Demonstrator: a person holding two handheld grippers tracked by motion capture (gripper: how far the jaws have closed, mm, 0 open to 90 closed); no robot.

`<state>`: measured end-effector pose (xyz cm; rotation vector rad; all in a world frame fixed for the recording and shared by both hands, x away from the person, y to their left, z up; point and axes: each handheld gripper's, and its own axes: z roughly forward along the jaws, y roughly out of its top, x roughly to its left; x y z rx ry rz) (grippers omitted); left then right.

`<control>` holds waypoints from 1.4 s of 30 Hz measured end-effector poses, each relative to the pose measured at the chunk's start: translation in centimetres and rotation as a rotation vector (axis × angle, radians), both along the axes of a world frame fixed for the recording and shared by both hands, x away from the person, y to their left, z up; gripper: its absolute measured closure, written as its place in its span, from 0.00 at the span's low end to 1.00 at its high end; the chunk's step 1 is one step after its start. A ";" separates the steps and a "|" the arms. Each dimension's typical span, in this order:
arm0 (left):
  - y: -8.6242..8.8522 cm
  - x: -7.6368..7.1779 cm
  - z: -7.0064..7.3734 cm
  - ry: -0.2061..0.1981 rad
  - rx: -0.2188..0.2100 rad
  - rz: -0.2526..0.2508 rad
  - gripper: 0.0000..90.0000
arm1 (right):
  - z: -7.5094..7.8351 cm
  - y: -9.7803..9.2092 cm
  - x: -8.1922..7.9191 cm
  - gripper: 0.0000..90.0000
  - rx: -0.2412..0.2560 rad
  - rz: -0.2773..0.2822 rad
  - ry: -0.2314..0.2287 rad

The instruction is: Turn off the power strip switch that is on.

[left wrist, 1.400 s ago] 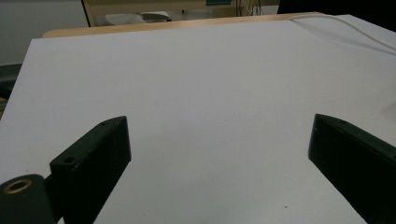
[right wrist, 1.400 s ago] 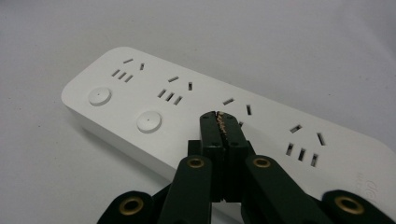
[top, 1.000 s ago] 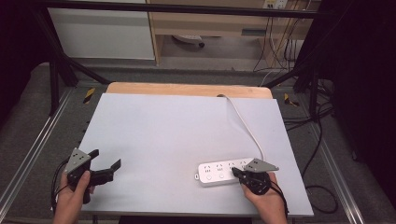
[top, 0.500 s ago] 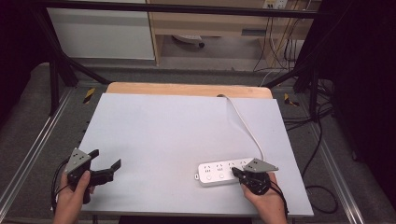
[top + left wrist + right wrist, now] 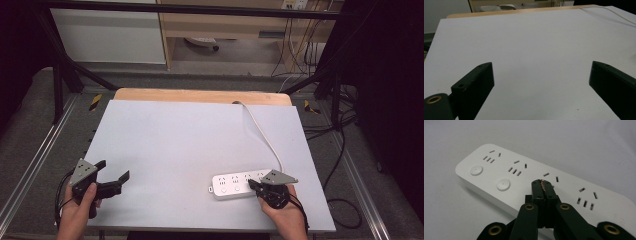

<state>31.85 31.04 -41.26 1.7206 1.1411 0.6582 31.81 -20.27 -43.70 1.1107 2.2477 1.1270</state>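
A white power strip [image 5: 234, 183] lies flat on the white table top [image 5: 190, 140] at the front right. Its top [image 5: 511, 170] carries several socket groups and two visible round buttons [image 5: 476, 170]. My right gripper [image 5: 251, 185] is shut with nothing between its jaws. Its closed tips [image 5: 541, 182] sit over the strip's top face near the third socket group; I cannot tell whether they touch it. At the front left my left gripper [image 5: 114, 170] is held just above the table, wide open [image 5: 540, 67], with bare table between its jaws.
The strip's white cable [image 5: 262, 132] runs from its right end to the table's back edge, also crossing the far right corner [image 5: 609, 11]. A wooden board [image 5: 200, 95] edges the back. Metal rails [image 5: 30, 165] flank the table, and loose cables [image 5: 345, 150] lie on the floor at right.
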 end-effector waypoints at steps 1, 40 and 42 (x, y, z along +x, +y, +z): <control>0.0 0.0 0.0 0.000 0.000 0.000 0.06 | 0.0 0.0 0.0 1.00 0.003 -0.001 0.001; 0.0 0.0 -0.1 0.006 0.000 0.001 0.06 | 0.0 0.1 0.0 1.00 -0.009 -0.001 0.002; 0.0 0.0 -0.1 0.006 0.000 0.002 0.06 | 0.0 0.1 0.0 1.00 -0.008 -0.001 0.001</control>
